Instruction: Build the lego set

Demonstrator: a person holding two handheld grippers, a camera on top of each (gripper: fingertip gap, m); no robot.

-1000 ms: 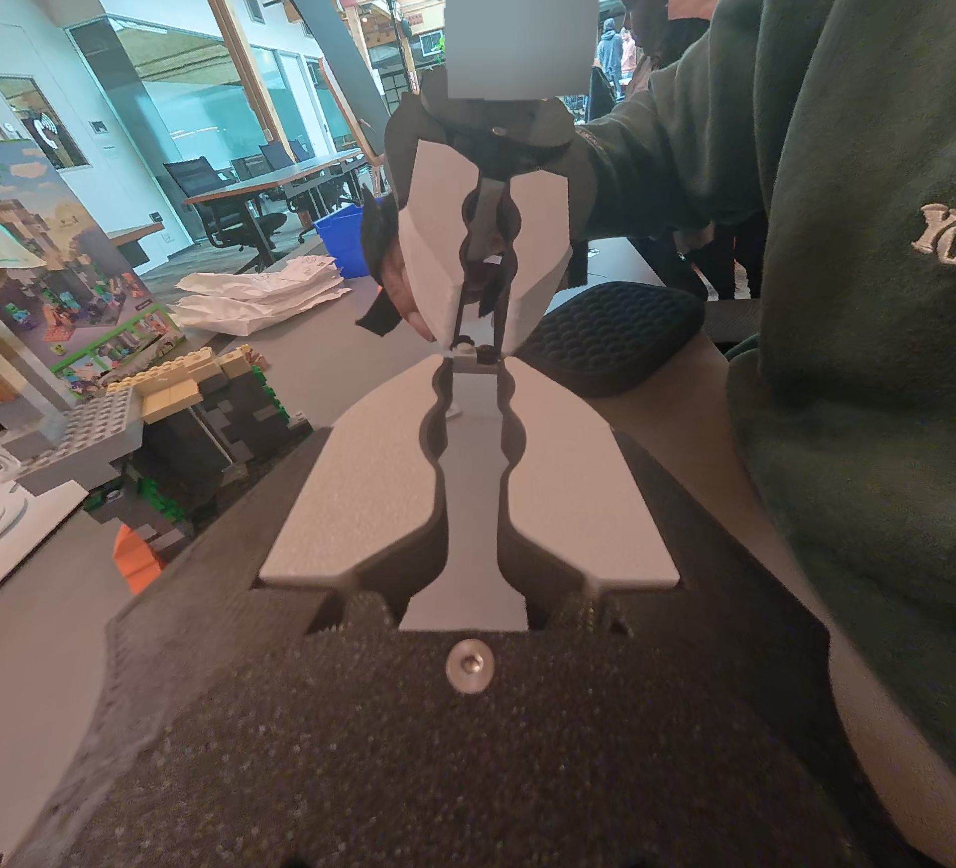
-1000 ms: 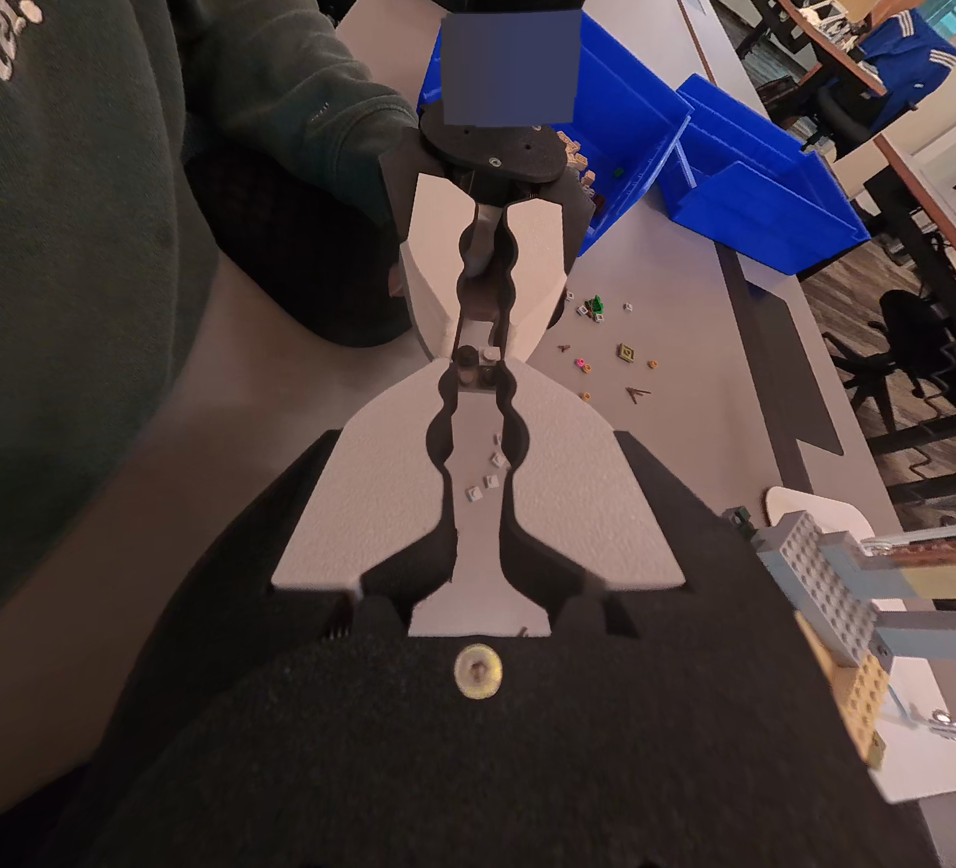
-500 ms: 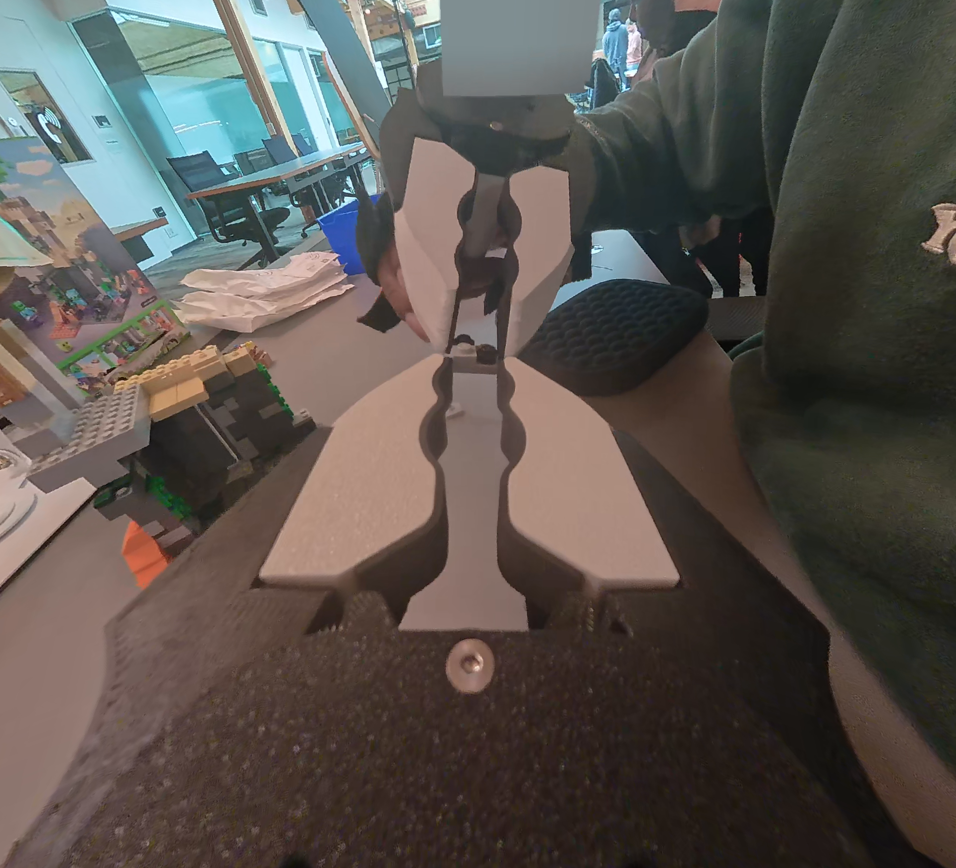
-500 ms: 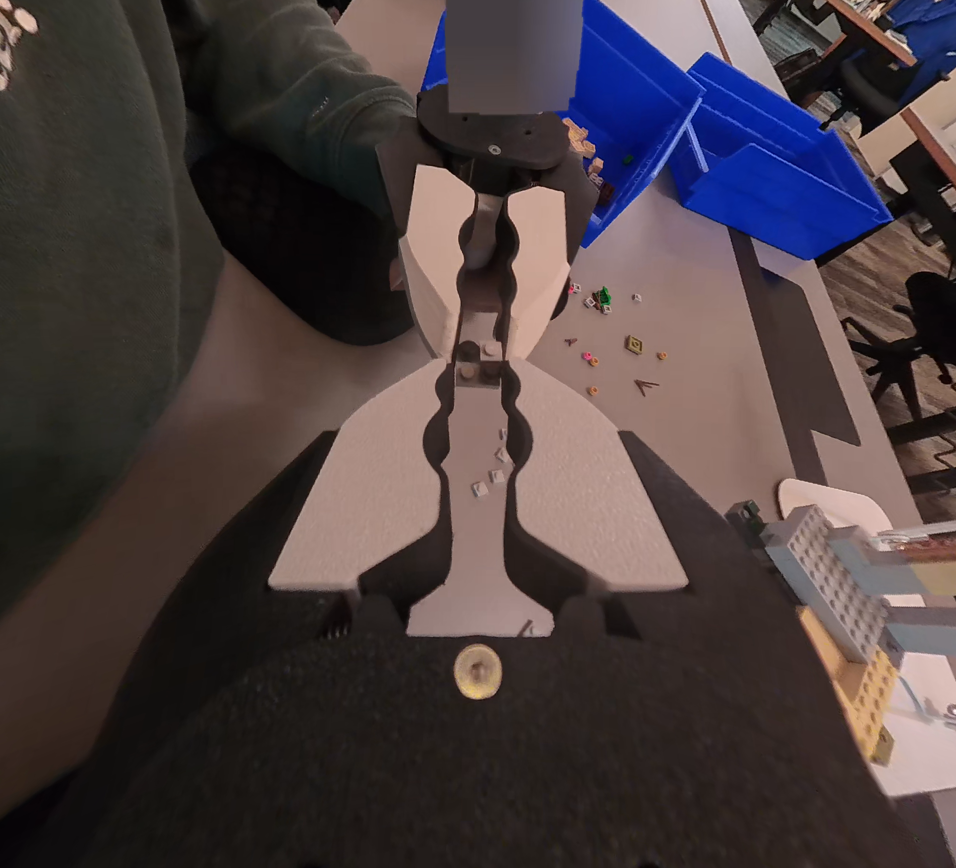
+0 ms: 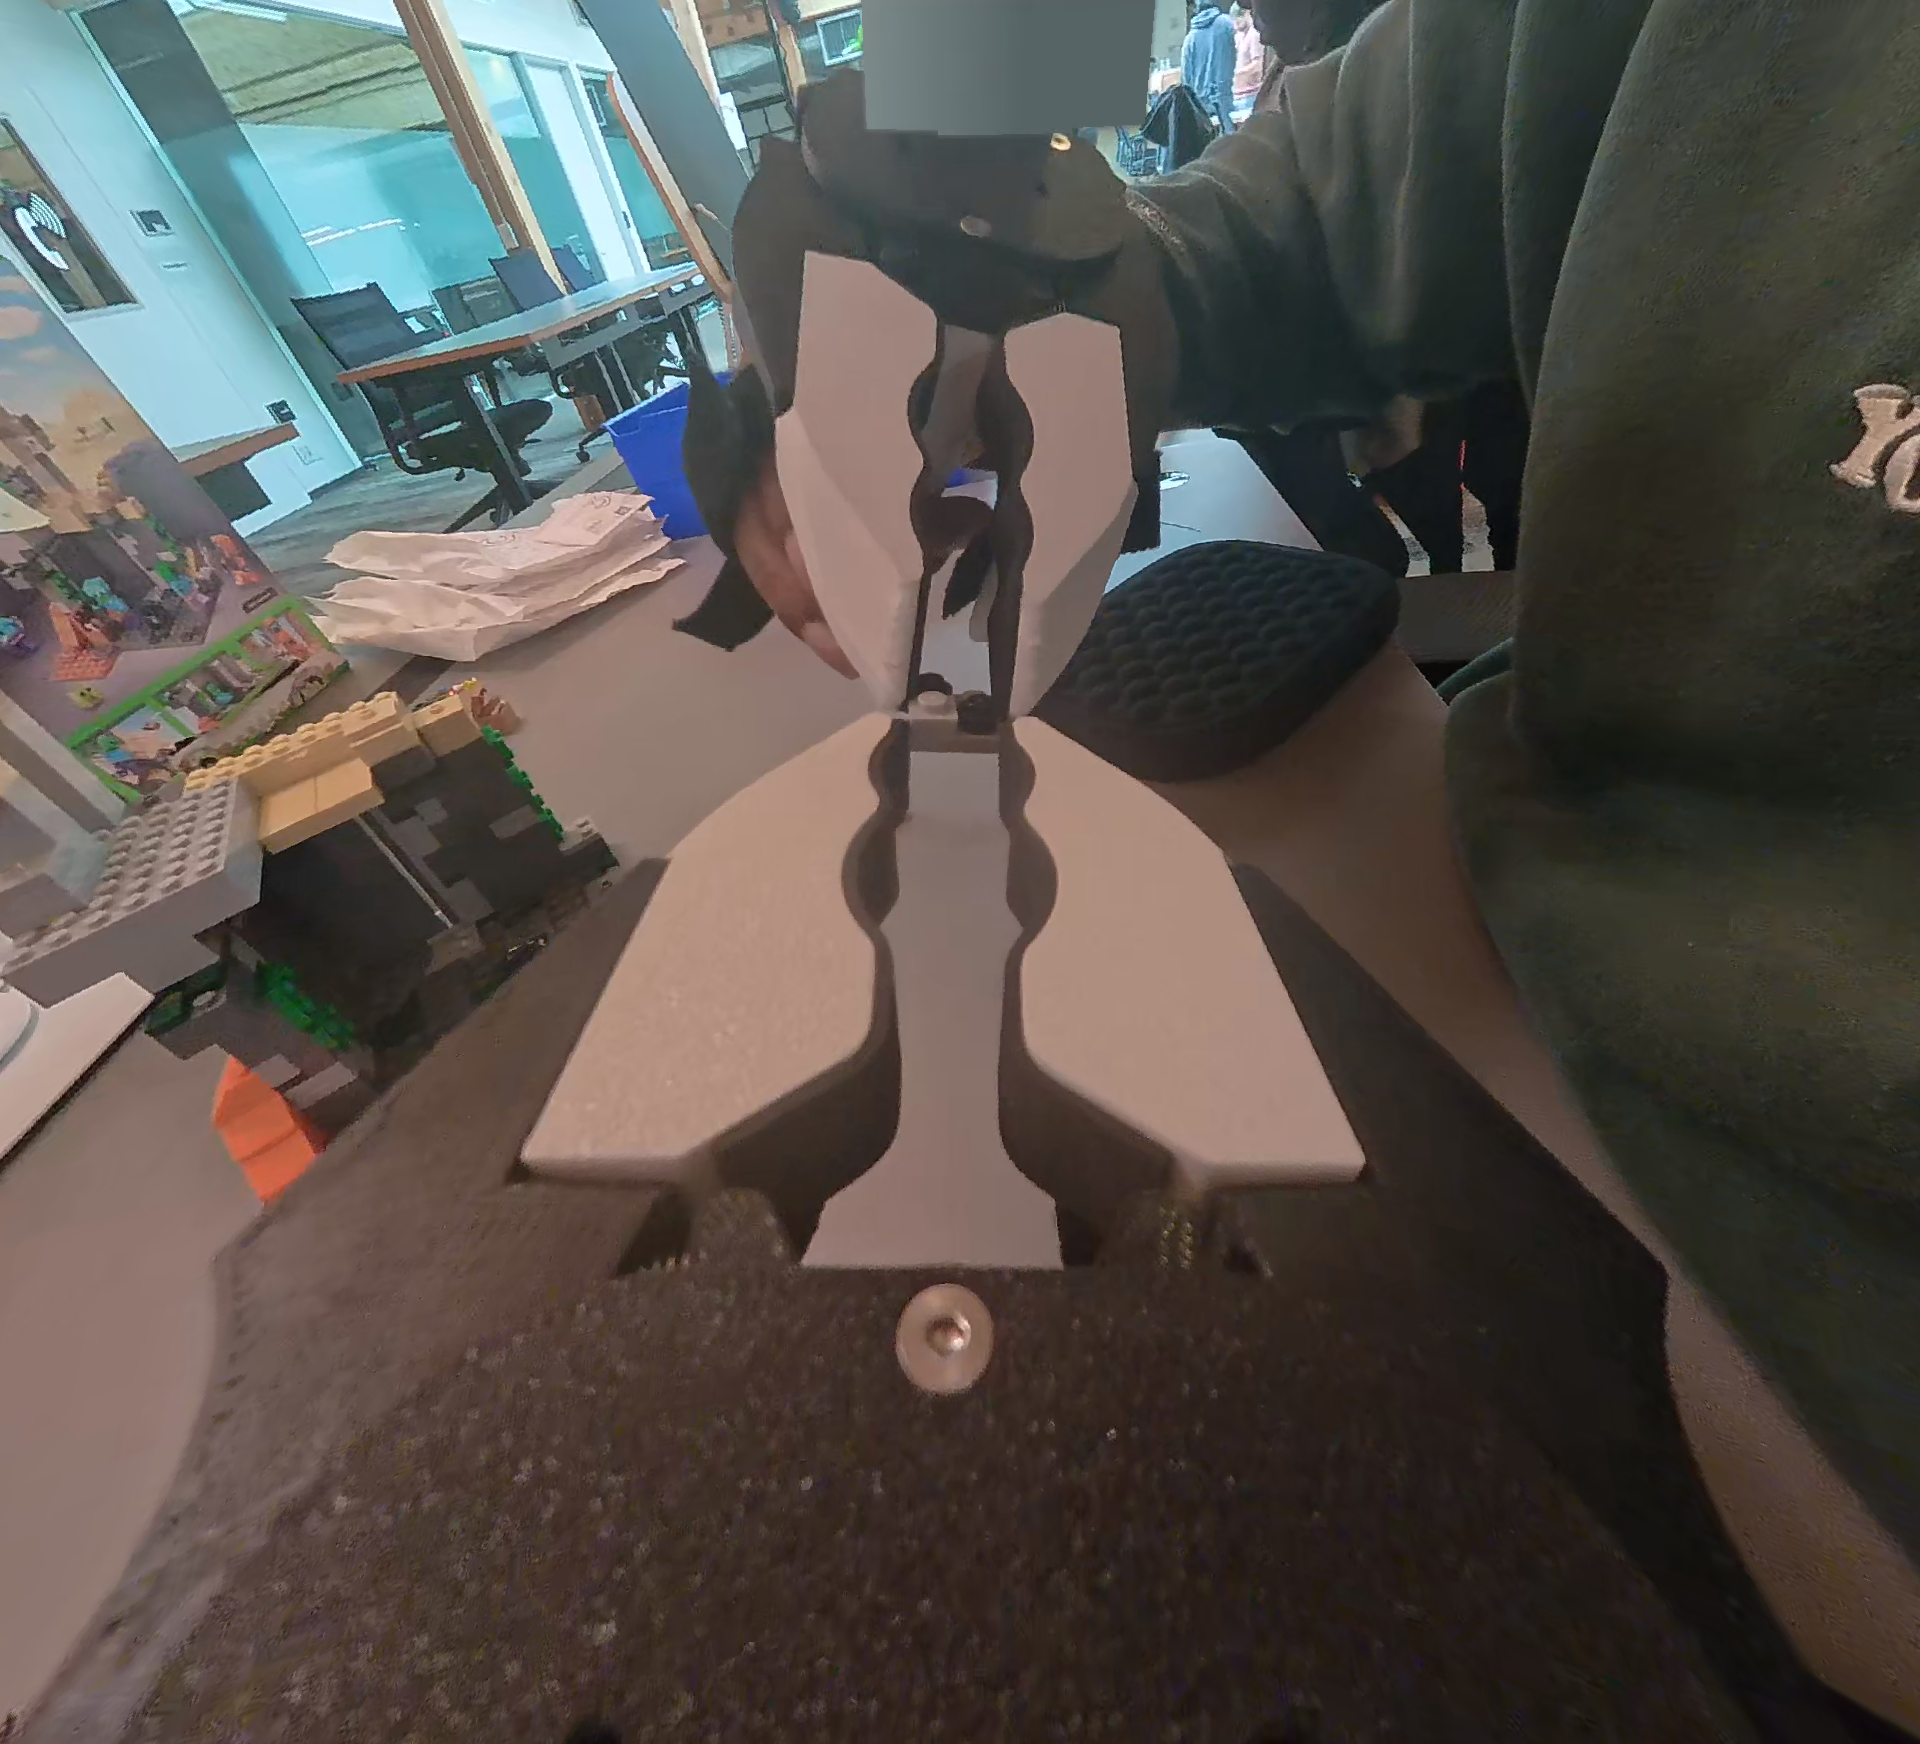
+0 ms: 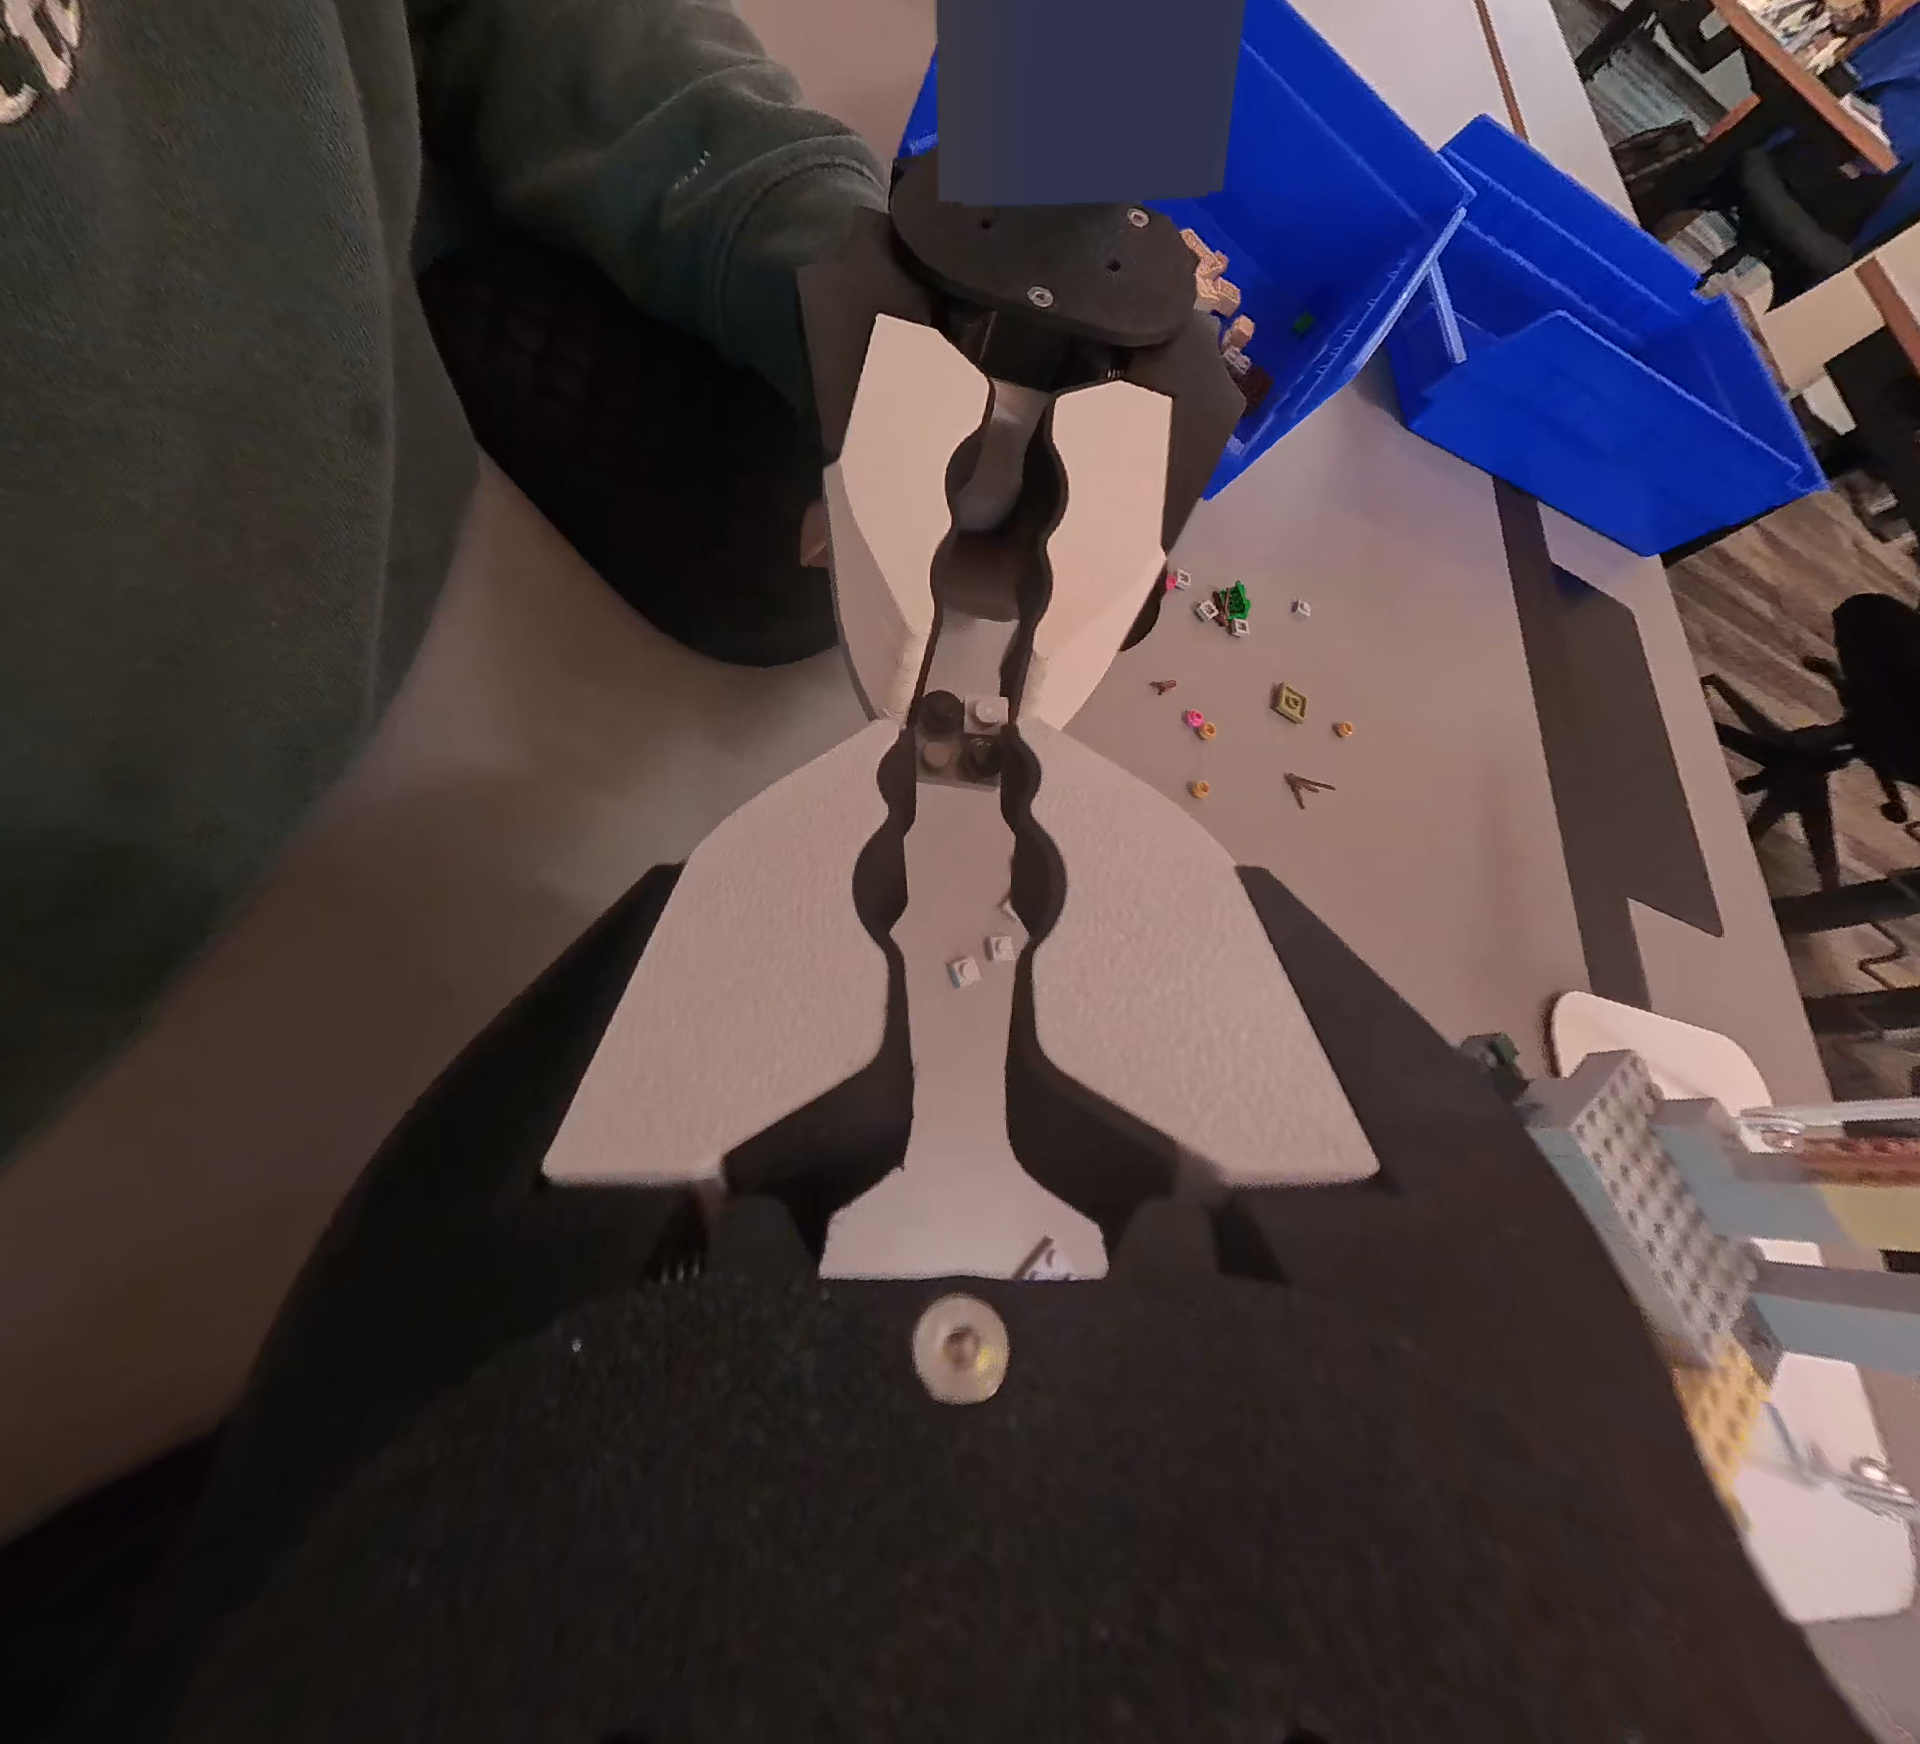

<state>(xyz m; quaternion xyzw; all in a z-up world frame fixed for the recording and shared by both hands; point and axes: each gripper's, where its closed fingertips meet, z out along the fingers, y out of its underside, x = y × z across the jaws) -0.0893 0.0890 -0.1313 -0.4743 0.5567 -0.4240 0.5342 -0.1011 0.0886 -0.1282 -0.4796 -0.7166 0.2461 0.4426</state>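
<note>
Grey table [image 6: 1382,821]: landmark for everything below; both grippers meet above it, tip to tip.
Blue bins [image 6: 1558,364]: on the table's far side.
Part-built model [image 5: 343,873]: on the table, off to the left gripper's left.
Left gripper [image 5: 951,720]: jaws narrow, pinching a small grey lego piece [image 5: 943,720] just above the table.
Right gripper [image 6: 961,754]: narrow too, tips on the same little piece [image 6: 961,747]; which one bears it, I cannot tell.
Loose bits [image 6: 1247,707]: scattered on the table between bins and grippers.
Doing it well: I'd keep one grip steady, line the studs square, then press straight without twisting.
</note>
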